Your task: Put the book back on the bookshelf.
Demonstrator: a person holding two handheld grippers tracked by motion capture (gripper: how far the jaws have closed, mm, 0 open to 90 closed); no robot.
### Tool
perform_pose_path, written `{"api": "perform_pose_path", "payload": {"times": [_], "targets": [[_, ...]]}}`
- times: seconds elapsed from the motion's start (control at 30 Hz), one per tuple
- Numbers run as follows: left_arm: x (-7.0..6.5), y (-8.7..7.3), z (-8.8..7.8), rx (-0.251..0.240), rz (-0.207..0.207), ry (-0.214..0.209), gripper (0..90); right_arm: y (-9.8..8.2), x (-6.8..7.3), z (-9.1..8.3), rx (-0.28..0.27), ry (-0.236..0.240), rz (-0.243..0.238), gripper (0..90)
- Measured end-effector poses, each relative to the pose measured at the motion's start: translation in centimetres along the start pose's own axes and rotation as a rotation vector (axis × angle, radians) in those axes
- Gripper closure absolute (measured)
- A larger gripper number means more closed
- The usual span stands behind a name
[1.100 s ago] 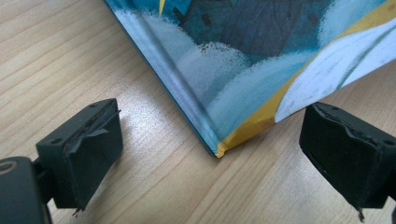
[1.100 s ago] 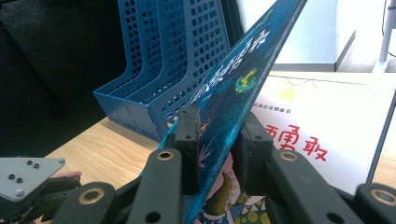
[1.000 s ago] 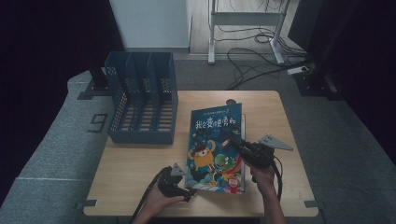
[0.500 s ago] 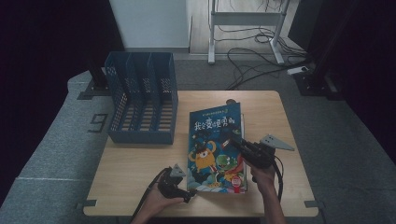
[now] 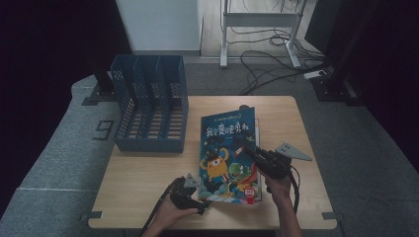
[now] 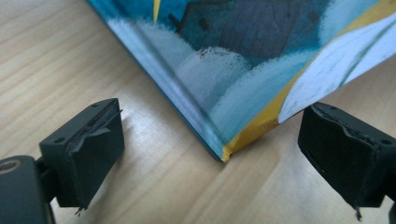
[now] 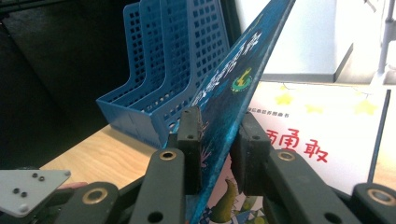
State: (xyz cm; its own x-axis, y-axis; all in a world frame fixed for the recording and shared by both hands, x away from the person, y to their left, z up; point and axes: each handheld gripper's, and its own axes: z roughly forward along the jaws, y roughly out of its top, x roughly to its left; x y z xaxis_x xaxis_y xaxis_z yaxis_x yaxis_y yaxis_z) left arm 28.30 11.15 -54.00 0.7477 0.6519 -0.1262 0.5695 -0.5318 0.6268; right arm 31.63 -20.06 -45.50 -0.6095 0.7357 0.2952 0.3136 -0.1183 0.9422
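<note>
Wooden table (image 5: 148,173), book (image 5: 227,148) in right tongs (image 5: 249,154)

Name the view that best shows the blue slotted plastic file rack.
The high view: the blue slotted plastic file rack stands whole on the table, all slots visible. The right gripper view shows one end, partly behind the book's lifted cover.

Right tool (image 7: 219,151) clamping book cover (image 7: 229,88), blue rack (image 7: 159,70) behind
</note>
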Motion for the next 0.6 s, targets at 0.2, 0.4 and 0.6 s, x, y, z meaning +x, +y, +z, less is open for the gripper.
{"api": "perform_pose_path", "payload": {"times": [0.2,0.4,0.6], "targets": [[0.41,0.43,0.22,0.003,-0.014,0.008,6.5,0.42,0.88,-0.47,-0.038,-0.016,-0.054,74.2],[0.43,0.50,0.23,0.007,-0.014,0.009,6.4,0.46,1.14,-0.58,-0.052,-0.001,-0.085,74.2],[0.52,0.73,0.34,0.014,-0.018,0.016,6.4,0.48,1.08,-0.66,-0.055,-0.008,-0.091,74.2]]}}
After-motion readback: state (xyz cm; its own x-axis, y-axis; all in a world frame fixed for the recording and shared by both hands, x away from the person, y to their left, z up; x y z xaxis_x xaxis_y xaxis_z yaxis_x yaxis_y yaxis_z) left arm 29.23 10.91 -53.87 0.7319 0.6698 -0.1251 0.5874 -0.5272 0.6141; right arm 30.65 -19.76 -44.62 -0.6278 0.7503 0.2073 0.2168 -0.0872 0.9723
